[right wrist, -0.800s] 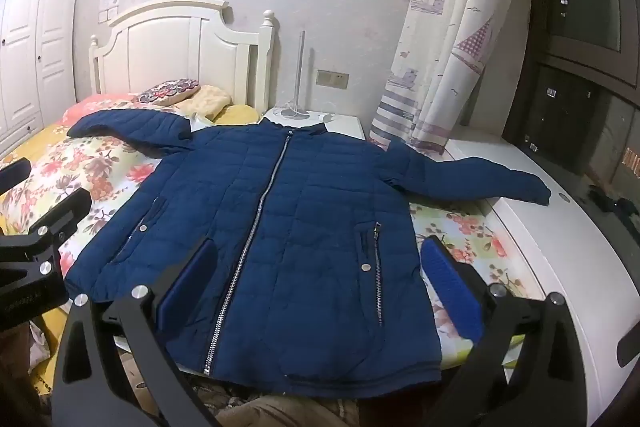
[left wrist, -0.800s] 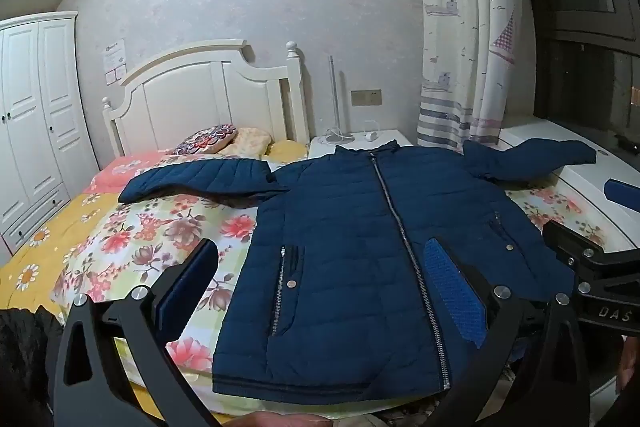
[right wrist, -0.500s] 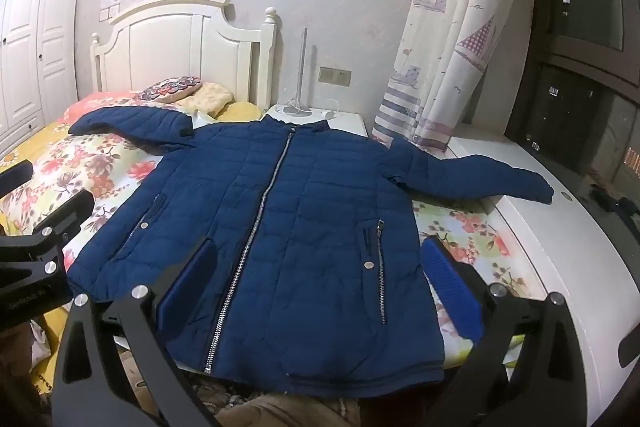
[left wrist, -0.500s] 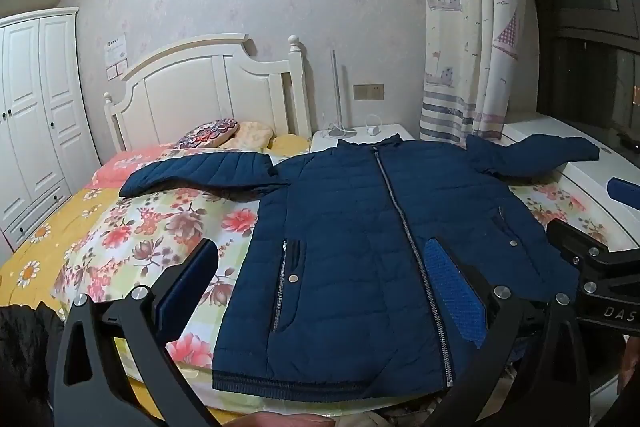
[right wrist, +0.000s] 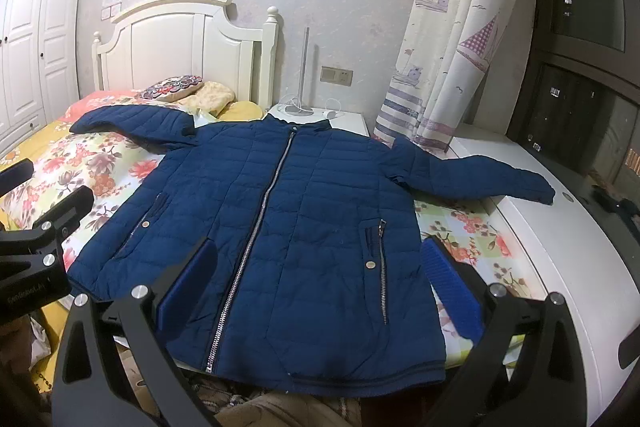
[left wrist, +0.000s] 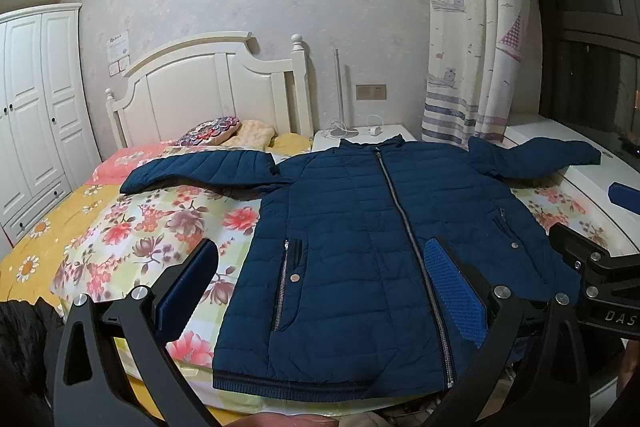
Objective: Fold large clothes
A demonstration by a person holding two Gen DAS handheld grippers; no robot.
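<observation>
A navy quilted jacket (left wrist: 360,227) (right wrist: 280,219) lies flat and zipped on the flowered bedspread (left wrist: 132,227), both sleeves spread out sideways and its hem at the near edge of the bed. My left gripper (left wrist: 320,279) hovers open above the jacket's lower left half, touching nothing. My right gripper (right wrist: 316,279) hangs open over the lower right half, also free of the cloth. Each gripper's black frame shows at the edge of the other view: the right gripper (left wrist: 592,267) and the left gripper (right wrist: 40,239).
A white headboard (left wrist: 208,95) and pillows (left wrist: 224,133) stand at the bed's far end, a white nightstand (left wrist: 360,139) beside them. A white ledge (right wrist: 560,247) runs along the right under the far sleeve. A curtain (right wrist: 448,47) hangs behind; a wardrobe (left wrist: 32,107) stands left.
Both grippers have drawn slightly back and tilted up, so the jacket sits lower in both views. Jaws stay wide and the jacket has not moved.
</observation>
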